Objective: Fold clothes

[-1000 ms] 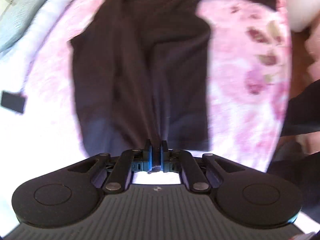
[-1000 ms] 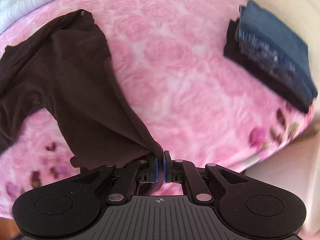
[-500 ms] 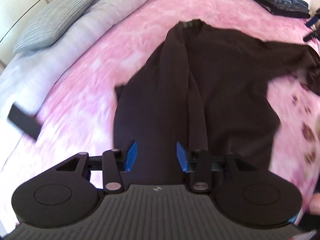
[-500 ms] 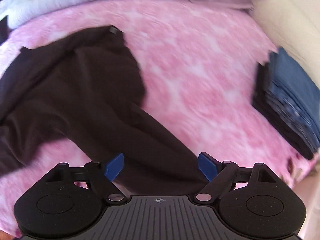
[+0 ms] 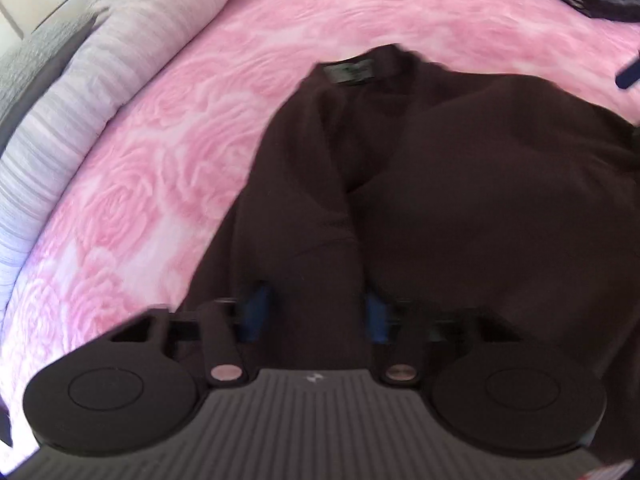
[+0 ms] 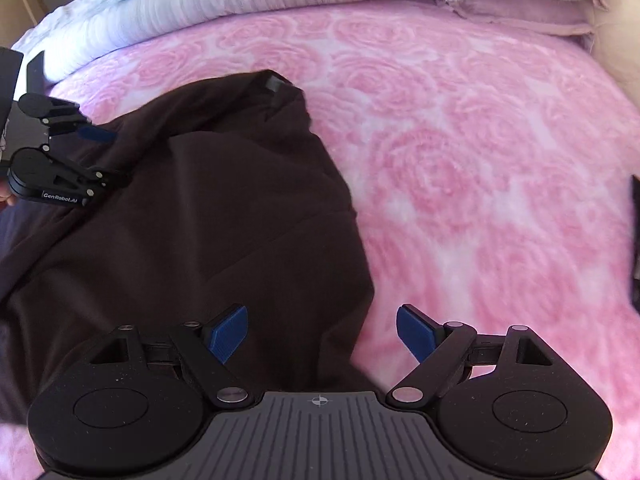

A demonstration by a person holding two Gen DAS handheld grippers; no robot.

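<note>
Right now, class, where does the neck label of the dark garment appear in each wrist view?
Left wrist view: neck label sits upper centre, at the dark garment's far edge.
Right wrist view: the label sits upper left of centre, at the garment's top corner.
Shared landmark: the pink rose blanket under it.

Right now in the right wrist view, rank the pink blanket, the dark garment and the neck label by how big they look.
1. Pink blanket
2. Dark garment, nearly as large, though it lies nearer the camera
3. Neck label, far smaller
</note>
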